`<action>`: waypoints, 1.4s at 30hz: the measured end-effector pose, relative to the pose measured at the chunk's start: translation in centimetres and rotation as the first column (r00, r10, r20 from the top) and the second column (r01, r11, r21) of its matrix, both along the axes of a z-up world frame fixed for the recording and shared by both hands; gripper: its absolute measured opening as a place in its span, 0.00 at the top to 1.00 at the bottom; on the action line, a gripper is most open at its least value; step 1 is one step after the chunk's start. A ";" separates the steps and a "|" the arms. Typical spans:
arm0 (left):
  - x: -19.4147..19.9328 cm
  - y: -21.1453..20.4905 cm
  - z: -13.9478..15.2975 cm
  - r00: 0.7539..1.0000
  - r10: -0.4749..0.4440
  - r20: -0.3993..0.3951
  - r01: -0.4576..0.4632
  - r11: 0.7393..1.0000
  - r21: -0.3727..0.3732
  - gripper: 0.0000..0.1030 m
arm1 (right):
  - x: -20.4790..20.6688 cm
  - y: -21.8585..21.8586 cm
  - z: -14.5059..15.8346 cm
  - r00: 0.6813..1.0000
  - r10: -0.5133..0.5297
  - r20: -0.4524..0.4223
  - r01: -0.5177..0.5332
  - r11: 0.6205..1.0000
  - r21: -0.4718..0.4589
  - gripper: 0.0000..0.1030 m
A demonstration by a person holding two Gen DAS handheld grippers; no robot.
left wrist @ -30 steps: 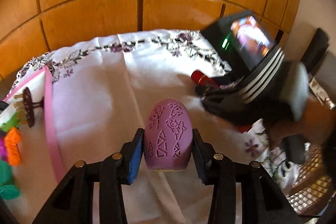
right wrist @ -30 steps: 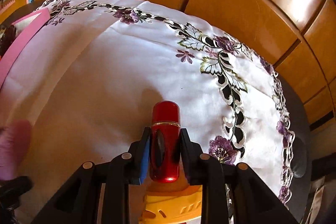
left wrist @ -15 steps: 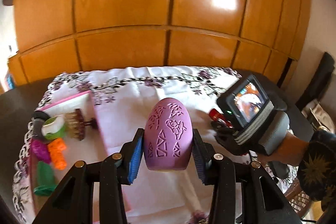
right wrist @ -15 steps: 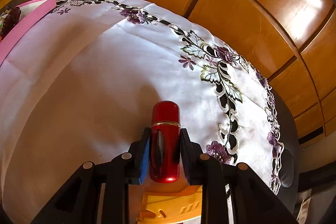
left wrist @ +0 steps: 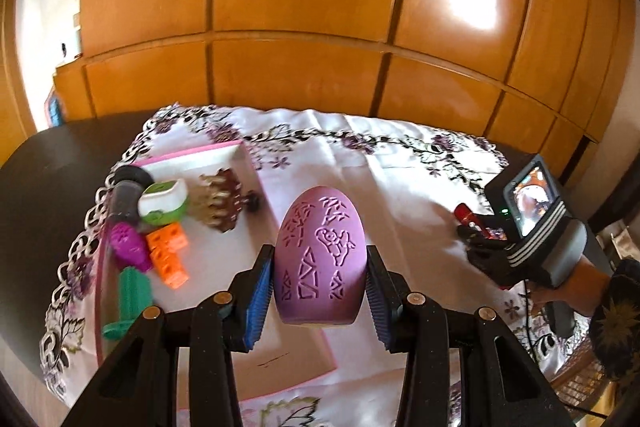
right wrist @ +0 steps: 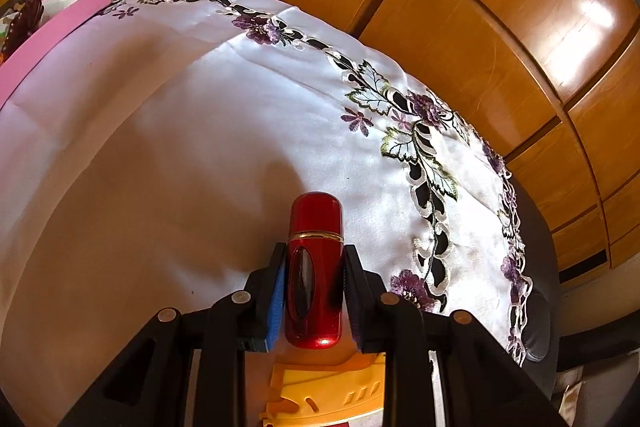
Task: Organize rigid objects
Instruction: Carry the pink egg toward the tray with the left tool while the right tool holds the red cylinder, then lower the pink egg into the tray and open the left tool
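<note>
Glossy orange wood panels (left wrist: 304, 27) fill the background behind a dark counter (left wrist: 52, 187) covered by a white tablecloth (left wrist: 360, 163) with purple embroidered flowers along its edge.

From the left wrist camera, the left tongs (left wrist: 319, 291) hold a purple egg (left wrist: 320, 259) with raised patterns, its blunt end toward the camera and both blue pads pressed to its sides. It hangs above the right edge of a pink-rimmed tray (left wrist: 248, 163) that lies on the cloth toward 9 o'clock. Inside the tray, at its 10 o'clock end, lie a dark cylinder (left wrist: 126, 193), a white and green piece (left wrist: 162, 201), a brown comb-like item (left wrist: 222, 203), a magenta piece (left wrist: 128, 247), an orange block piece (left wrist: 168, 255) and a green piece (left wrist: 130, 303), all close together. At 3 o'clock in the same view, the right tongs (left wrist: 468, 227) appear, low over the cloth, with a small lit screen on their body.

From the right wrist camera, the right tongs (right wrist: 314, 299) grip a red bottle (right wrist: 314, 267) with a gold band, its rounded cap pointing to 12 o'clock, just over the cloth. A yellow plastic piece (right wrist: 328, 395) lies under it at 6 o'clock. The tray's pink rim (right wrist: 52, 27) shows at 10 o'clock.
</note>
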State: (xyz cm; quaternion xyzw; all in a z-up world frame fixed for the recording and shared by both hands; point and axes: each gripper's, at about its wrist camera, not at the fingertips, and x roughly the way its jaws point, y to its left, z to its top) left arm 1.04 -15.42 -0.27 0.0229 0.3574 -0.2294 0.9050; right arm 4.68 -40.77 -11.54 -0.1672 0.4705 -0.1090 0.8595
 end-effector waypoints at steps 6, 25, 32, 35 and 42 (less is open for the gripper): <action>0.1 1.3 -0.8 1.000 0.023 -0.020 -0.023 1.000 0.010 0.58 | 0.0 0.2 -0.1 1.000 0.008 -0.003 -0.008 1.000 -0.023 0.75; 0.4 13.6 -2.8 0.963 0.202 -0.175 -0.218 0.973 -0.072 0.58 | -0.1 0.7 -0.1 1.000 0.020 -0.011 -0.020 0.998 -0.056 0.75; 0.6 12.5 -4.7 0.970 0.139 -0.202 -0.152 0.987 -0.048 0.58 | 0.0 0.8 -0.1 1.000 0.025 -0.014 -0.026 0.997 -0.068 0.75; 1.2 11.3 -5.6 0.973 0.117 -0.200 -0.117 0.993 0.013 0.58 | -0.1 0.8 -0.1 1.000 0.026 -0.015 -0.027 0.997 -0.071 0.75; 2.7 11.5 -7.0 0.966 0.147 -0.213 -0.132 0.988 0.086 0.58 | -0.1 0.9 -0.1 1.000 0.025 -0.016 -0.026 0.997 -0.070 0.75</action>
